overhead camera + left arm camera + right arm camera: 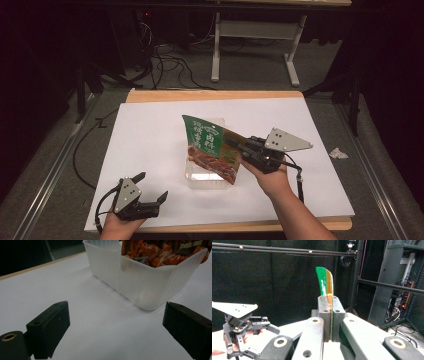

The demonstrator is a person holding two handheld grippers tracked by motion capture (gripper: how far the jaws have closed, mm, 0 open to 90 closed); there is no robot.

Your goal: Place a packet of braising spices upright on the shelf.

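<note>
A: Snack pouch (212, 148): green across its upper part, with pale printing, and a picture of glossy red-brown food lower down. It stands tilted, its lower end inside the clear plastic tub (196, 176), its top leaning away from the right gripper (243, 148).

B: And who has hold of it?

A: The right gripper, clamped tight on the pouch's side edge. In the right gripper view the two jaws are pressed together with the thin edge of the pouch (326, 282) squeezed between them, a green face and an orange-gold face rising above the jaw tips in a slight curve.

B: The tub?

A: Translucent, ribbed along its walls, rectangular with rounded corners. It sits on the white sheet (145, 145) that covers the table. From the left gripper view the tub (140, 282) has a near corner toward the camera, and the pouch's printed food (160, 252) shows over the rim, orange-red and shiny.

B: What about the other hand?

A: The left gripper (150, 187) lies low, near the front edge of the sheet, well apart from the tub on its left-hand side. Its jaws stand wide apart with nothing between them but bare sheet.

B: Anything else beside the tub?

A: A crumpled white scrap (338, 153) lies off the sheet, far to the tub's right, beyond the right gripper.
</note>
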